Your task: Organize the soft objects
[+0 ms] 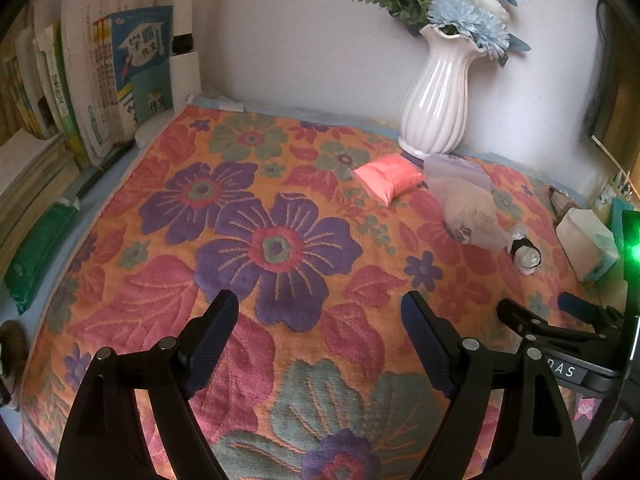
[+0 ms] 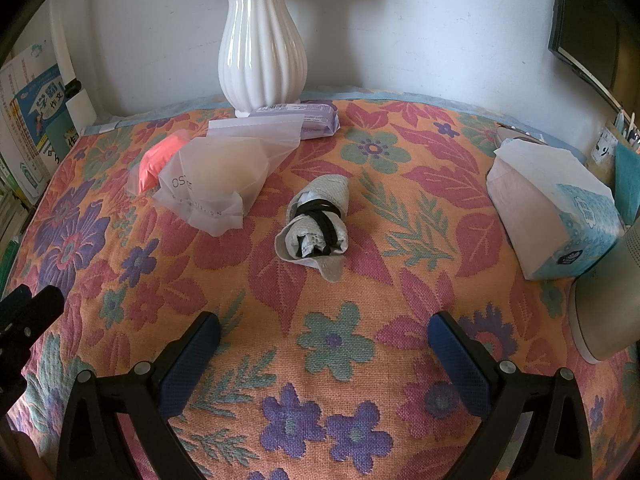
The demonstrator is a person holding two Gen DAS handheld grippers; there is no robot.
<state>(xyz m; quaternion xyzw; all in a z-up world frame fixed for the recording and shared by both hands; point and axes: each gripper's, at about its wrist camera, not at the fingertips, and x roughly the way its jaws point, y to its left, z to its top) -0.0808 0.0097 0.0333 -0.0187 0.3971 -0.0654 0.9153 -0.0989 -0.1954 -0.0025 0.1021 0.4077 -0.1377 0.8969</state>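
A small pink pillow (image 1: 389, 178) lies on the floral cloth (image 1: 240, 240) near the vase; in the right wrist view it (image 2: 158, 160) is partly hidden behind a frosted plastic bag (image 2: 218, 184). That bag also shows in the left wrist view (image 1: 470, 216). A rolled grey cloth bound with a black band (image 2: 316, 222) lies mid-table, also in the left wrist view (image 1: 526, 256). My left gripper (image 1: 320, 312) is open and empty above the cloth. My right gripper (image 2: 324, 332) is open and empty, just short of the grey roll.
A white ribbed vase (image 2: 262, 48) with blue flowers stands at the back wall. A purple packet (image 2: 316, 118) lies beside it. A tissue box (image 2: 560, 220) sits at the right. Books (image 1: 100, 80) and a green pouch (image 1: 36, 256) line the left edge.
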